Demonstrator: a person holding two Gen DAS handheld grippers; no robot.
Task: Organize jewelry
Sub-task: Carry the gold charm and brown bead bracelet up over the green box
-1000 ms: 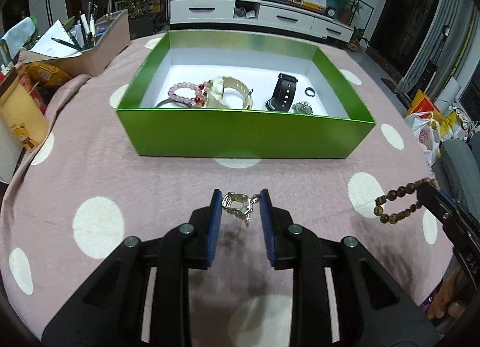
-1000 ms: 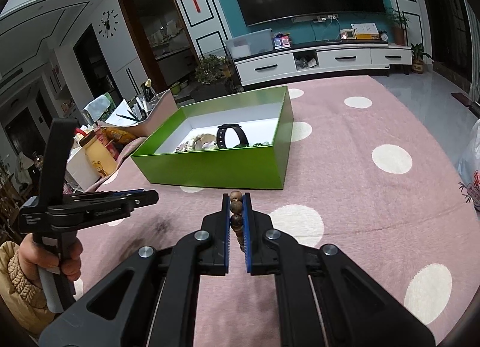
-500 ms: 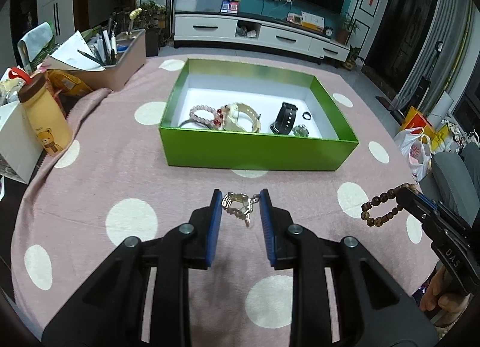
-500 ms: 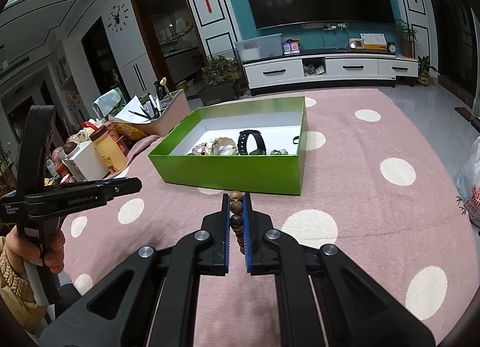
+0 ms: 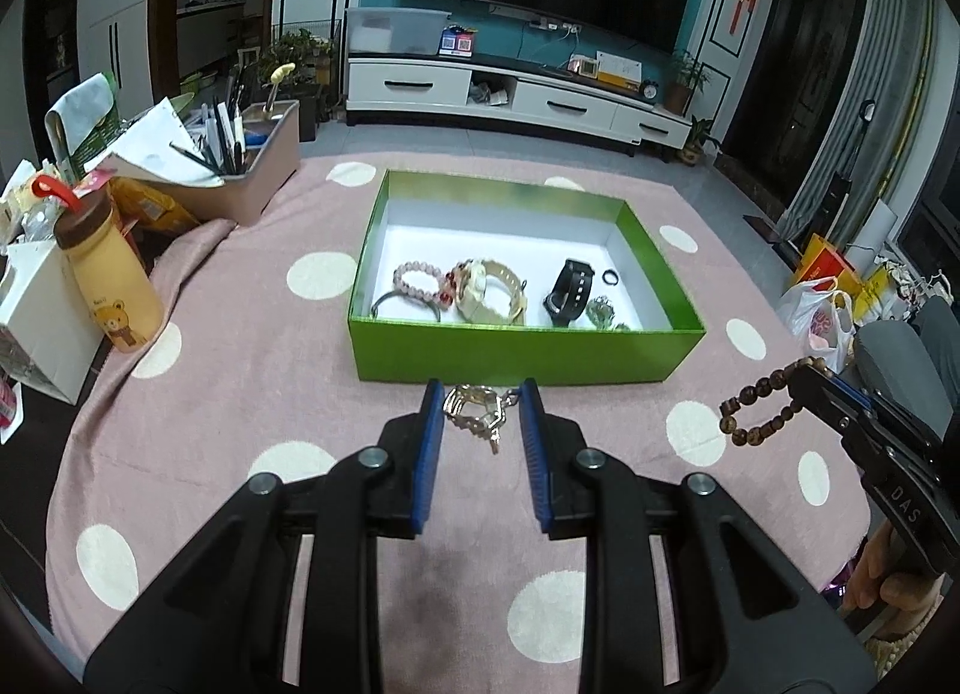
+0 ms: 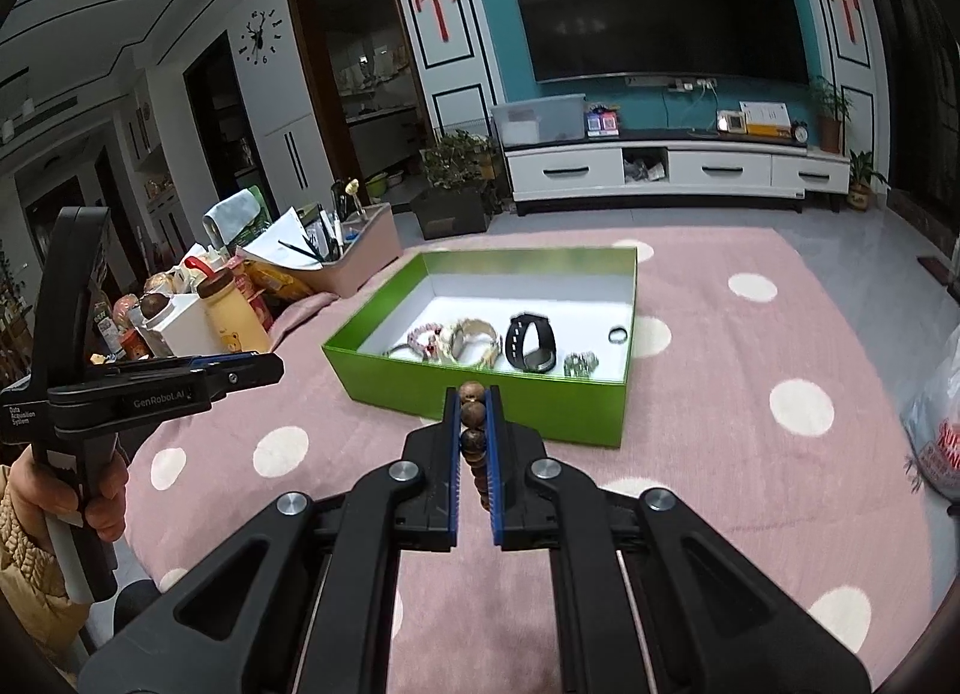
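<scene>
A green box [image 5: 516, 349] with a white floor stands on the pink dotted tablecloth. It holds a pink bead bracelet [image 5: 417, 280], a cream watch [image 5: 489, 292], a black watch [image 5: 570, 292], a small black ring [image 5: 610, 276] and a green trinket. My left gripper [image 5: 482, 400] is shut on a gold chain piece [image 5: 477, 406], held above the cloth in front of the box. My right gripper [image 6: 473, 412] is shut on a brown wooden bead bracelet [image 6: 473, 424], which also shows hanging in the left wrist view [image 5: 759, 412].
A yellow bear bottle [image 5: 111, 274], a white carton [image 5: 42, 322] and a pink bin of pens and papers [image 5: 240, 172] stand at the table's left edge. Plastic bags [image 5: 822, 316] lie off the right side. The box shows in the right wrist view [image 6: 480, 388].
Both grippers have risen and drawn back from the box, which now looks smaller and farther. Each keeps its hold on its piece.
</scene>
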